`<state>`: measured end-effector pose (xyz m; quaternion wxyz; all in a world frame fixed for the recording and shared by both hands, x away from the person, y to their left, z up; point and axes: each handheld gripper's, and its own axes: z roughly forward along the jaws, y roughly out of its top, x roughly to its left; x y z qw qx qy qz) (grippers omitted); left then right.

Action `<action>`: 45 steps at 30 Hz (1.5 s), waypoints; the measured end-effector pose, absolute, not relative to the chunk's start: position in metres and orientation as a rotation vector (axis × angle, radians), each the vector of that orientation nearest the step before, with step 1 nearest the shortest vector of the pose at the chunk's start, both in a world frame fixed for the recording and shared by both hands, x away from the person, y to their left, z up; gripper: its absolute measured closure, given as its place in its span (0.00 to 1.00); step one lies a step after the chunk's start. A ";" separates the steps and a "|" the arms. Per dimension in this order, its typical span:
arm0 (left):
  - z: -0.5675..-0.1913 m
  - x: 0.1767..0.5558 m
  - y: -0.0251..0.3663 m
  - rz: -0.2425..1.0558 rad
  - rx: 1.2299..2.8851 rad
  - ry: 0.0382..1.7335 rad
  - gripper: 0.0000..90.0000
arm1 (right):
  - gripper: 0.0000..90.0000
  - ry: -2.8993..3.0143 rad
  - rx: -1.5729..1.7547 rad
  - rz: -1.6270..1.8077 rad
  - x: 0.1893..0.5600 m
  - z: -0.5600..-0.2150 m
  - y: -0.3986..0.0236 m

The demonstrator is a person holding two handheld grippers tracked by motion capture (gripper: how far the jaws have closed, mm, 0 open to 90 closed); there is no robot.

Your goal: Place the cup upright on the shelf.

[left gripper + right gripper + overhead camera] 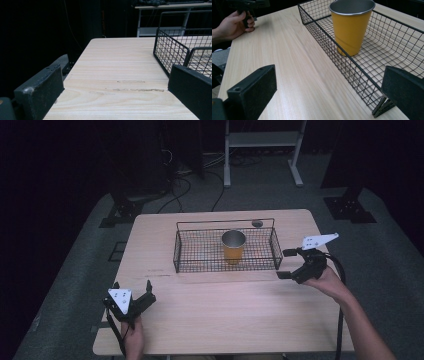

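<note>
Right gripper (286, 264), jaws spread wide and empty, hovers just beside the right end of the black wire basket (200, 251), where the orange tumbler with a metal rim (233, 247) stands upright. Best to come in over the basket wall, level, then close around mid-body. Left gripper (134, 289) waits open near the table's front edge.

Between the parted fingers (252, 95) — an upright yellow cup (351, 27) inside the wire basket (342, 57) on the table (287, 65).
</note>
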<state>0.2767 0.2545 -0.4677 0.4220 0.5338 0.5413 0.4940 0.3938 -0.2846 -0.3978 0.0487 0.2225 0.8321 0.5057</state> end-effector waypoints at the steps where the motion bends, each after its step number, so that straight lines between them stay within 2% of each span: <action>1: -0.468 0.277 0.254 1.237 1.338 1.356 0.00 | 0.00 2.540 0.676 1.543 0.392 -0.399 -0.285; 13: -0.468 0.277 0.255 1.236 1.338 1.356 0.00 | 0.00 2.513 0.668 1.562 0.375 -0.404 -0.288; 41: -0.468 0.277 0.255 1.238 1.338 1.359 0.00 | 0.00 2.398 0.778 1.627 0.332 -0.442 -0.302; 45: -0.468 0.277 0.254 1.240 1.341 1.358 0.00 | 0.05 2.295 0.792 1.668 0.313 -0.448 -0.301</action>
